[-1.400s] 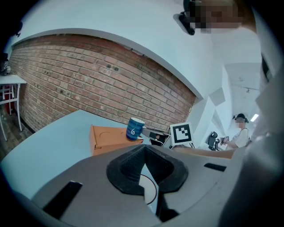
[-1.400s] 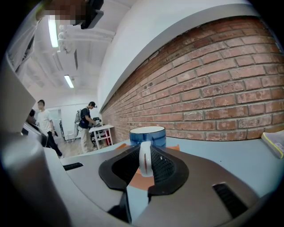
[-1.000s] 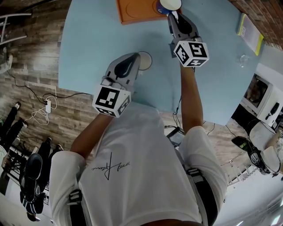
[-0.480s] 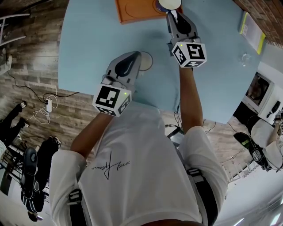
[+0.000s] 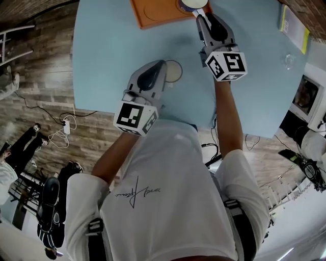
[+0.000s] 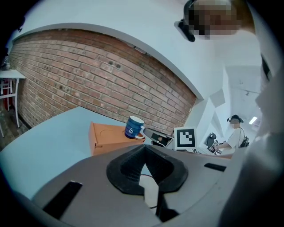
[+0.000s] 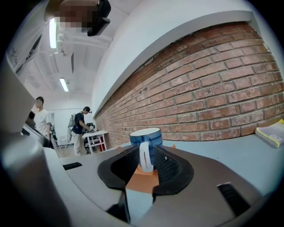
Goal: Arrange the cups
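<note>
Zero load nearest, at left gripper (image 6: 145, 153), shut tight over a pale disc (image 5: 173, 71) on the table (image 5: 102, 61). Farther out, just widened at right gripper (image 5: 201, 16): jaws parted, handle (image 7: 143, 159) loose between them, mug (image 7: 146, 137) upright on the orange tray (image 5: 158, 12) near the table's far edge. Reads as a release after placing, so probably time to back off without nudging the handle.
</note>
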